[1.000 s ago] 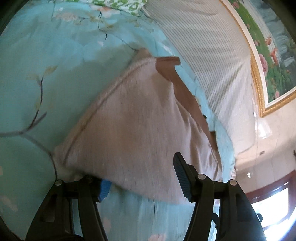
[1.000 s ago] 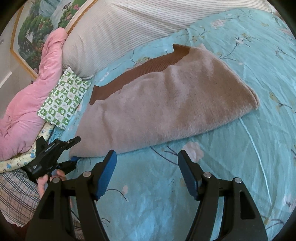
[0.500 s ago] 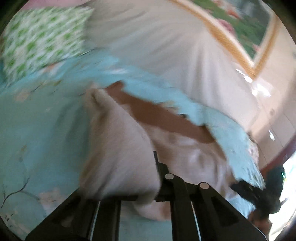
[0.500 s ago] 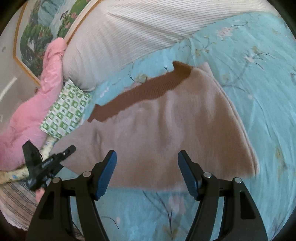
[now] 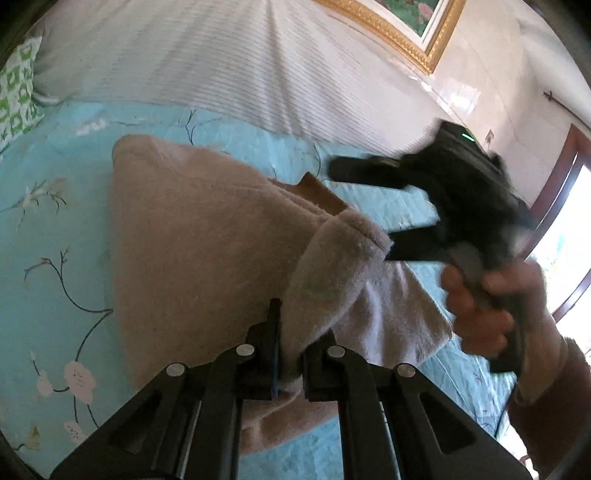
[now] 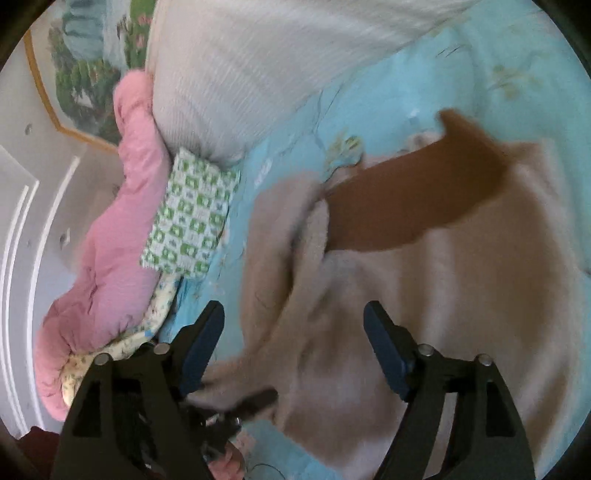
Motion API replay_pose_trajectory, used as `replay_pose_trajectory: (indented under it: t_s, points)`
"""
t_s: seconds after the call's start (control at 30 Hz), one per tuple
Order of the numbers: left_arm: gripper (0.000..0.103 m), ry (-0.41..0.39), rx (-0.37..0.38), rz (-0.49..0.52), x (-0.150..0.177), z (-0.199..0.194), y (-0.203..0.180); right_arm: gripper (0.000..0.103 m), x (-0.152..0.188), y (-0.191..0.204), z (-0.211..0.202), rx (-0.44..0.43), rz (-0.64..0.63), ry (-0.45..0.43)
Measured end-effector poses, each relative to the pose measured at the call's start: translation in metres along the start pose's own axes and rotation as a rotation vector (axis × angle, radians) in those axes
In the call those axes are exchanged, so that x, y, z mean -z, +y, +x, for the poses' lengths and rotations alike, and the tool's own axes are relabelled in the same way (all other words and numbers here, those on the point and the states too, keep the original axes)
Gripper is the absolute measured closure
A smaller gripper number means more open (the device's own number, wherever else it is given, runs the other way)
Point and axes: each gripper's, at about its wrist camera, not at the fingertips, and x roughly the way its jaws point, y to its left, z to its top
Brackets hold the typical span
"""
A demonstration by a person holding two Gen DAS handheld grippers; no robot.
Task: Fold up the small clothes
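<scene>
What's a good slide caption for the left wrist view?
Left tool pinches beige garment edge above floral bedsheet.

A turquoise bedsheet [image 5: 55, 236] printed with branches and blossoms covers the bed. A white striped pillow [image 5: 207, 62] lies at its head, beside a green checked cushion [image 6: 192, 218] and pink quilt [image 6: 110, 243]. A gold-framed painting [image 5: 413, 33] hangs above.

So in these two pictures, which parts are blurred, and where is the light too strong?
Left wrist view: the right gripper and the hand are motion-blurred, the window is blown out white, while the beige garment is sharp. Right wrist view: the garment and its brown band are smeared, and the striped pillow is soft.
</scene>
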Motion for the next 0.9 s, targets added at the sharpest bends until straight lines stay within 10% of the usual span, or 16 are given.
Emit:
replay_pose_trajectory:
  t_s: [0.23,0.37,0.63,0.9]
  points:
    - [0.097,0.012,0.001,0.026,0.001,0.000,0.003,0.025,-0.022,0.023,0.082,0.003,-0.076,0.156]
    - [0.097,0.015,-0.012,0.052,-0.002,0.001,-0.004,0.087,-0.037,0.033,0.104,0.085,-0.119,0.181]
    - [0.096,-0.017,0.087,0.179,-0.018,-0.013,-0.062,0.089,-0.042,0.056,-0.005,0.084,-0.250,-0.001]
    - [0.096,0.103,0.115,0.220,0.000,0.059,-0.102,0.089,-0.036,-0.022,-0.066,0.274,-0.171,-0.075]
